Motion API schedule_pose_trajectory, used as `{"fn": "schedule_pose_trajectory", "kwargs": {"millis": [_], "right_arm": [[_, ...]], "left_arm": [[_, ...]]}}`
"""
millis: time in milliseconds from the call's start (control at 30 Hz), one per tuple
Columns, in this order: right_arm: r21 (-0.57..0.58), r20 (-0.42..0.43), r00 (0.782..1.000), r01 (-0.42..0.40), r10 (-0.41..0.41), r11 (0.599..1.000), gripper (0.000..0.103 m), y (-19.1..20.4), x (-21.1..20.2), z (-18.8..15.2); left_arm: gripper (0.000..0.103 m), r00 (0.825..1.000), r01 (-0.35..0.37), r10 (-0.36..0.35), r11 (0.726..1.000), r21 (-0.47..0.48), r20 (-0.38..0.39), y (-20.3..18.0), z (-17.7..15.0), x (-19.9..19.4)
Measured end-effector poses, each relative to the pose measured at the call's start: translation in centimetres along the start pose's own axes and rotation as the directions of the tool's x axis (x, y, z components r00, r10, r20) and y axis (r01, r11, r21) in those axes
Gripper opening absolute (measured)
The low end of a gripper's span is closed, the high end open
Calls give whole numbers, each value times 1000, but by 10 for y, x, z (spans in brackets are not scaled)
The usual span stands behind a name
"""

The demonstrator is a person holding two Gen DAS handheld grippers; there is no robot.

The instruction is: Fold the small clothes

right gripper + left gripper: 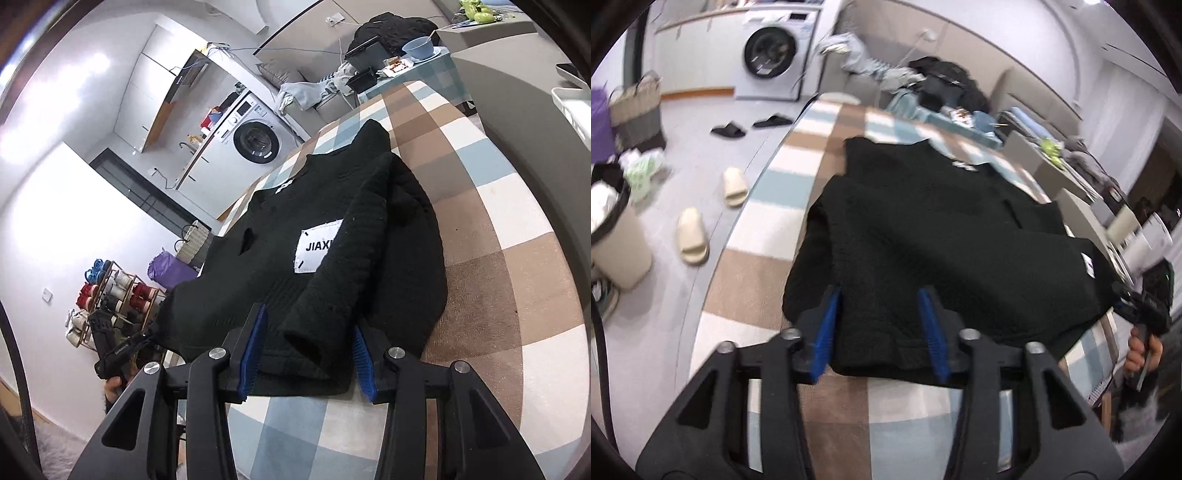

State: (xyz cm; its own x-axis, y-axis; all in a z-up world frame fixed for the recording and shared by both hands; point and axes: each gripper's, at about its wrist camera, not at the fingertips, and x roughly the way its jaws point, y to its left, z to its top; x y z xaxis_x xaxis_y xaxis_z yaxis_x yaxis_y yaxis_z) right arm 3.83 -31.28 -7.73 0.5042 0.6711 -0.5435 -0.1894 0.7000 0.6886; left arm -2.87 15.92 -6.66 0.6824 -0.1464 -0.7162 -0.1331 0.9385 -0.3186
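A black knit sweater (942,229) lies on the checked table (798,155), hem toward me. My left gripper (880,295) is shut on the hem near its left corner, with cloth filling the gap between the blue pads. In the right wrist view the sweater (266,280) shows a white label (317,247), and one sleeve (354,236) is folded across it. My right gripper (309,319) is shut on the hem and the sleeve cuff (303,343). Each view shows the other gripper at the opposite hem corner: the right gripper (1117,291) and the left gripper (147,336).
A washing machine (772,55), slippers (692,236) and a bin (613,240) are on the floor to the left of the table. A sofa heaped with clothes (938,85) is beyond the far end. A shoe rack (110,299) stands by the wall. A blue bowl (417,48) sits on a side table.
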Motion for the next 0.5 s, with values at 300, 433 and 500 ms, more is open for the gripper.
{"fn": "schedule_pose_trajectory", "kwargs": {"millis": [300, 433, 500], "right_arm": [[63, 30, 998, 44, -46, 997, 10, -2, 0, 10], [55, 109, 994, -14, 8, 998, 7, 9, -16, 26], [48, 145, 989, -17, 10, 999, 6, 14, -20, 38]], "left_arm": [[4, 988, 48, -34, 995, -92, 153, 13, 13, -15], [4, 969, 109, -78, 987, -122, 236, 13, 34, -26], [4, 954, 139, -96, 981, -134, 284, 13, 49, -27]]}}
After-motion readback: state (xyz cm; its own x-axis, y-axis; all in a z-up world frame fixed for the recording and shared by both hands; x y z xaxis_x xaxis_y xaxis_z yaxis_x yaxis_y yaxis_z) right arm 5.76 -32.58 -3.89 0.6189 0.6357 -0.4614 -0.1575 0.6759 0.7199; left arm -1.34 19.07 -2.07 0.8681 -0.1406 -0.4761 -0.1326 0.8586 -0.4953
